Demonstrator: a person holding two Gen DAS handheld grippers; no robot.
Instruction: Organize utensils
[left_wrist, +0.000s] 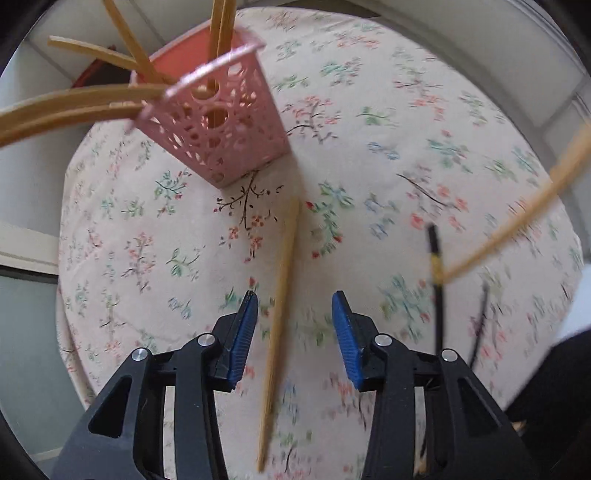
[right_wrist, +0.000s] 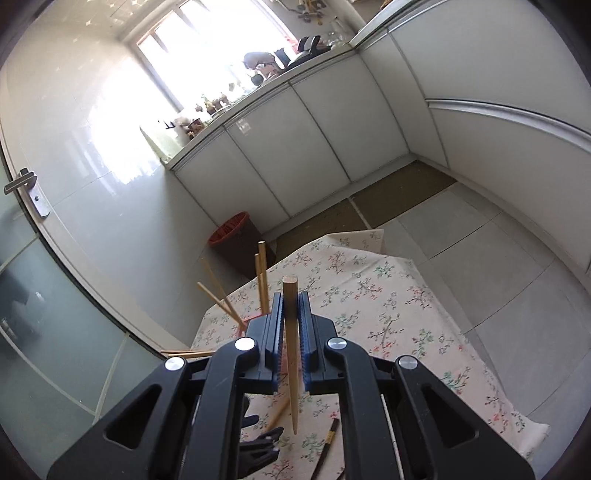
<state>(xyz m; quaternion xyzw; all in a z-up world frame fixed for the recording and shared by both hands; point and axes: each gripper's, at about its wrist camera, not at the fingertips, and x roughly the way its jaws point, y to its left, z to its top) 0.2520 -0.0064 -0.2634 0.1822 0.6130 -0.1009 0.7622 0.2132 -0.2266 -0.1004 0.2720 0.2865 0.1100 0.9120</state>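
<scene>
Left wrist view first: the left gripper (left_wrist: 293, 310) hangs over the floral cloth (left_wrist: 388, 110) with its jaws wide apart, nothing between the pads, though a wooden chopstick (left_wrist: 281, 306) lies flat on the cloth right under the gap. Its near end runs down between the black arms. Far left sits the pink basket (left_wrist: 225, 136), tilted by the lens, with several chopsticks (left_wrist: 74, 99) fanning out of it; their tops get cut off by the frame edge. On the right a black chopstick (left_wrist: 436, 280) lies on the cloth, pretty smeared, and a second dark streak beside it is too blurry to call. A blurred wooden stick (left_wrist: 524, 221) crosses above it, held off-frame.

Right wrist view: the right gripper (right_wrist: 290, 295) is clamped on a wooden stick (right_wrist: 290, 347), which stands upright with its blunt end sticking up past the fingertips. The basket is mostly hidden behind the fingers, only chopstick tops (right_wrist: 261, 273) show. A red bin (right_wrist: 231, 230) sits on the floor by the cabinets (right_wrist: 314, 147).
</scene>
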